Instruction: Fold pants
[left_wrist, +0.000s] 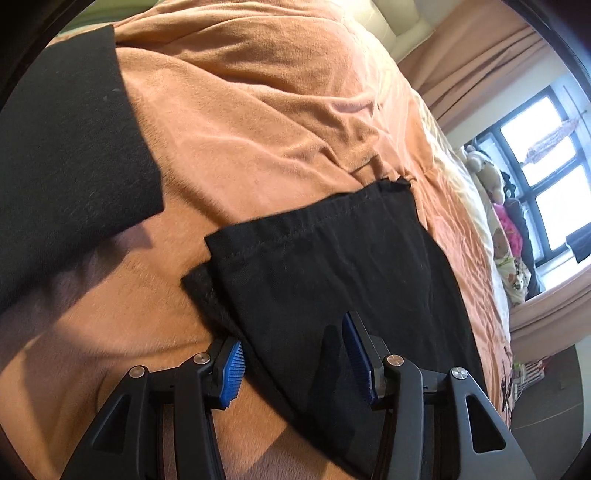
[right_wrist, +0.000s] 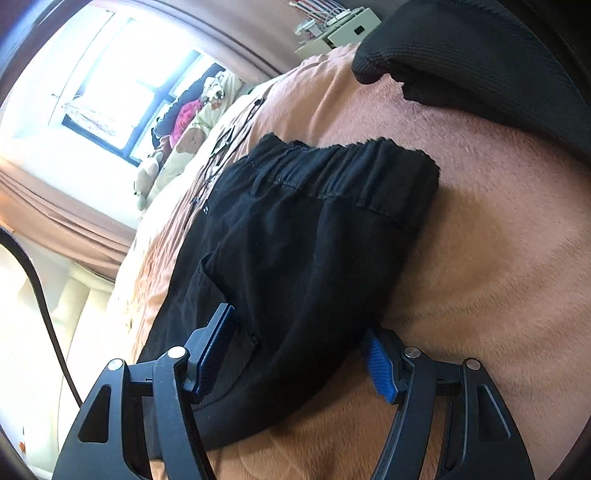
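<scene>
Black pants (folded) between both grippers' parted jaws.

A bed draped in a rumpled orange cover carries black pants, elastic waistband showing. A second dark garment lies apart from them. Soft toys, blurred, appear to line the far edge.

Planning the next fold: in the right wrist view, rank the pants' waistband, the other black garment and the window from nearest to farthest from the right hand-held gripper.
1. Waistband, just ahead on the pants.
2. Other black garment, upper right, farther up the bed.
3. Window, upper left, across the room.
</scene>
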